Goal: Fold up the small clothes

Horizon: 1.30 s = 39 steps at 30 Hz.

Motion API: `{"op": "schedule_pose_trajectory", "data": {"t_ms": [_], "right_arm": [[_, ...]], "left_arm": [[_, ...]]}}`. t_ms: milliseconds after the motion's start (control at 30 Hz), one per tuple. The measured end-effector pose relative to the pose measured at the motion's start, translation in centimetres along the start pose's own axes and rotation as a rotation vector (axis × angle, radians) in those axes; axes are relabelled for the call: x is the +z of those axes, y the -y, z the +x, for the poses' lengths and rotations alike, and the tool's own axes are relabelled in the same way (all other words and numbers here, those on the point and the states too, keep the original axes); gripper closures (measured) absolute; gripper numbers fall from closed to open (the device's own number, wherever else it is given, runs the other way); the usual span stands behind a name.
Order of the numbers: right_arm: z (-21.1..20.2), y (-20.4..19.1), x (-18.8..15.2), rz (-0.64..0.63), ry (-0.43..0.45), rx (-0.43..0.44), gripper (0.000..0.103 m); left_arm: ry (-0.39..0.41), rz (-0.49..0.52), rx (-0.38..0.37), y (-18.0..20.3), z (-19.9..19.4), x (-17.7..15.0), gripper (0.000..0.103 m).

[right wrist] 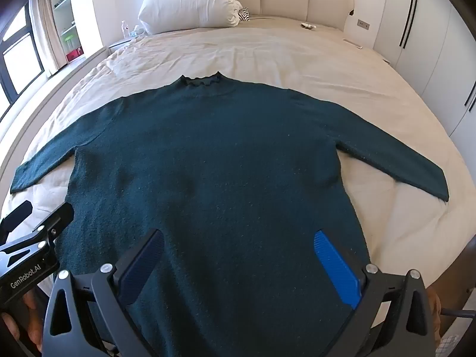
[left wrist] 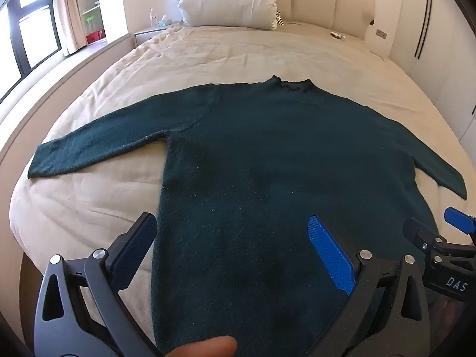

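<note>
fingers (left wrist: 330,255) spread wide over sweater (left wrist: 267,154); hem cut off.

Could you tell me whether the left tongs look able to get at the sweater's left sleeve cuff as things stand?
Probably yes: the left tongs are open over the sweater, and the cuff lies flat on bare bedding with nothing between.

Readable text appears in two places only, both on gripper bodies.

Left wrist view: white capitals "DAS" on the black body of the right gripper (left wrist: 440,229), at the lower right edge; the word runs off frame, the rest cannot be read.

Right wrist view: white lettering "GenRobot.AI" along the black body of the left gripper (right wrist: 41,211), at the lower left.

Bottle label by the pillow: too small to read.
</note>
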State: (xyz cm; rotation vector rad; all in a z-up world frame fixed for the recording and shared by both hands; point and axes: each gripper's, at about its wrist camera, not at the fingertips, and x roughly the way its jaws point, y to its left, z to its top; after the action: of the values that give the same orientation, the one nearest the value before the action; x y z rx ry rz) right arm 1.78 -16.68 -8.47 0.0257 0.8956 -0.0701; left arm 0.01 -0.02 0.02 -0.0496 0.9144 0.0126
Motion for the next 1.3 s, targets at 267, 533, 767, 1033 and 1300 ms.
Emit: {"op": "schedule_pose_trajectory", "data": {"t_ms": [267,533,767,1033,1300], "right_arm": [[0.18,0.47,-0.17,-0.001,-0.009,0.016,0.0],[0.29,-0.07,-0.21,0.001,-0.015,0.004,0.0],[0.38,0.12,-0.16,0.004,-0.016,0.007,0.0],[0.38,0.07,-0.14,0.006,-0.016,0.003,0.0],[0.63,0.5,-0.35,0.011,-0.021,0.005,0.0]], "left_arm": [[0.004,-0.007,0.013,-0.14,0.17,-0.08,0.0],[-0.001,-0.014,0.007,-0.51,0.57,-0.25,0.0],[-0.002,-0.01,0.01,-0.51,0.46,-0.38,0.0],[-0.007,-0.01,0.006,-0.34,0.66,-0.38,0.0],[-0.008,-0.011,0.005,-0.35,0.7,-0.36,0.0]]}}
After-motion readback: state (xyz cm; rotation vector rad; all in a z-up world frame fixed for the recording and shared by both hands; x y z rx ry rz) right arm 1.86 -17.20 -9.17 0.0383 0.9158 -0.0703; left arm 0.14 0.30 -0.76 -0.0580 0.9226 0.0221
